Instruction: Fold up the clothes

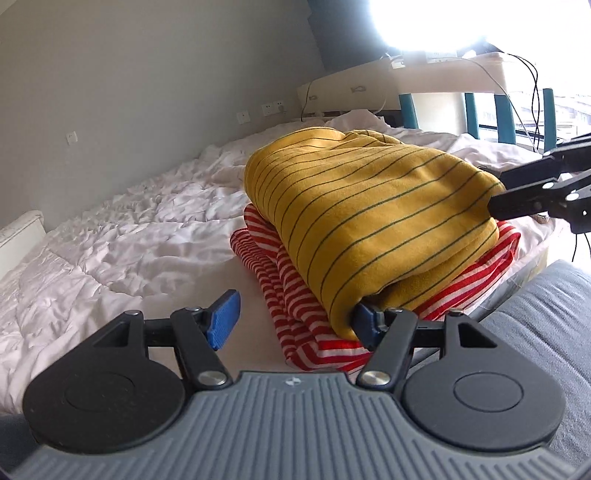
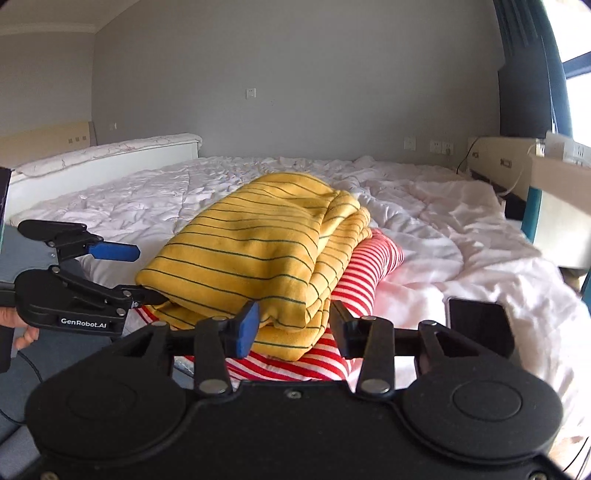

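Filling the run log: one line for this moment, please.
stage: stacking | yellow striped garment folded atop red striped garment | left tongs open | right tongs open

Grey walls [image 2: 295,74] enclose a bed [image 2: 147,192] spread with a rumpled white duvet, its white headboard [image 2: 110,155] at the far left. White wall sockets [image 2: 410,143] sit low beside a white desk [image 1: 369,88] on teal legs. Glaring daylight pours through the window [image 1: 424,18].
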Available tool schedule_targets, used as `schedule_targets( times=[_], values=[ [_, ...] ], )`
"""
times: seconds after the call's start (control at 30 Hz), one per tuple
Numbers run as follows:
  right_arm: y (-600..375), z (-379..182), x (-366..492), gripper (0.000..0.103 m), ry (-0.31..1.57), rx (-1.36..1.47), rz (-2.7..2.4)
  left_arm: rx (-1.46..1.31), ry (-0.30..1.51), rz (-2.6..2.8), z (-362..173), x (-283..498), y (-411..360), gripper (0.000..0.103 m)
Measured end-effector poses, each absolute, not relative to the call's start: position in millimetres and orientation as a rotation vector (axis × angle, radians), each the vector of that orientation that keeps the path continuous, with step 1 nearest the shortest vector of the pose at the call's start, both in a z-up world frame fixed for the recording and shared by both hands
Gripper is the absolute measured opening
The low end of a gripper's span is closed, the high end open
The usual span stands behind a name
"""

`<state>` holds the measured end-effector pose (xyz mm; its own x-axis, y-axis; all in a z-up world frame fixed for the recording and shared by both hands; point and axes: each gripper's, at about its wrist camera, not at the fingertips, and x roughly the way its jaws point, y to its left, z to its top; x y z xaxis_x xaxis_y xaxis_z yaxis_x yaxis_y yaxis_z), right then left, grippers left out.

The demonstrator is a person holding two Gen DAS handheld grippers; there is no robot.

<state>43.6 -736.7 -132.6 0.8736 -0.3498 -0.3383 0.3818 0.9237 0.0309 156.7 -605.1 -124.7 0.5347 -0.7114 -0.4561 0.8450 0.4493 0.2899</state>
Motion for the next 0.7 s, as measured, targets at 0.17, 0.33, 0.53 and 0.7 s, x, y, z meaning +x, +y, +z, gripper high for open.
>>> schedule_targets(
  times=[0.17, 0.33, 0.53, 0.7],
  values=[
    [-721.5, -121.1, 37.9, 0.053, 0.276, 0.037, -0.401, 0.498, 0.380, -1.028, -125.2, 150.4, -605.0, 0.077],
    [-722.7, -125.6, 50.0, 0.053, 0.289, 0.063, -0.367, 0.552, 0.387, -1.066, -136.2, 134.4, -607.1, 0.081],
    [-727.0, -129.6, 65.9, 0.053, 0.289, 0.085, -0.346, 0.551, 0.405, -1.068, -145.0, 130.1, -606.7, 0.082],
    [-724.8, -136.1, 75.3, 0.058, 0.289, 0.065, -0.343, 0.539, 0.401, -1.076, -144.9, 130.9, -605.7, 0.082]
  ],
)
